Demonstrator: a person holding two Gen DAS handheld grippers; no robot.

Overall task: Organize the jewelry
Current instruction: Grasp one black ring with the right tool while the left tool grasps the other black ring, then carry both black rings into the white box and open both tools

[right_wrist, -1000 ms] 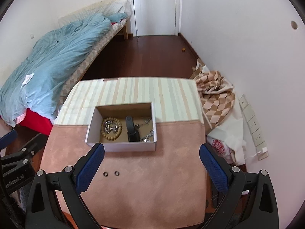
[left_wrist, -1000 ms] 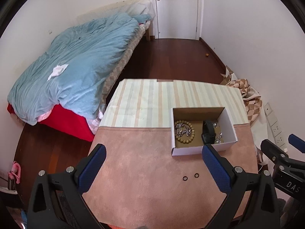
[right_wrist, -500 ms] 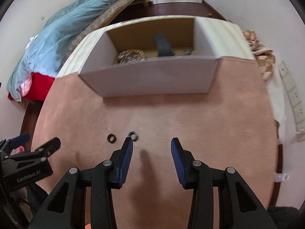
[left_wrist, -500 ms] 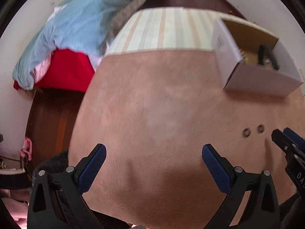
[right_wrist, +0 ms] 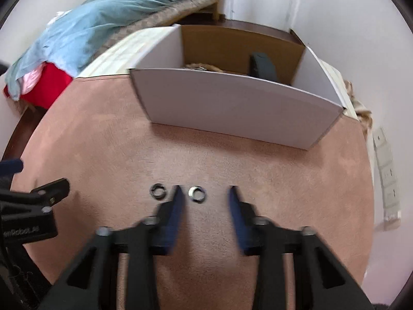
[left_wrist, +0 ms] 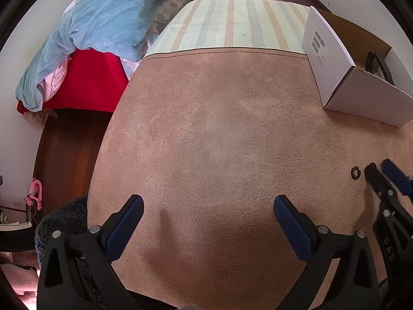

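Writing: "DAS" on the right gripper (left_wrist: pixel 387 178) body as the left wrist view shows it; "…Robot.AI", partly cut off, on the left gripper (right_wrist: pixel 33 193) body; a barcode label on the box (right_wrist: pixel 232 103) side, too small to read.
Rings: two small dark metal bands on pink cloth (left_wrist: pixel 219 129).
Right ring (right_wrist: pixel 197 194): between the parted right jaws, nearer the left finger.
Left ring (right_wrist: pixel 158 191): just outside that finger.
Left jaws: spread wide, empty.
Box: beyond the right jaws, holding a beaded bracelet (right_wrist: pixel 204 66) and a black band (right_wrist: pixel 263 66).
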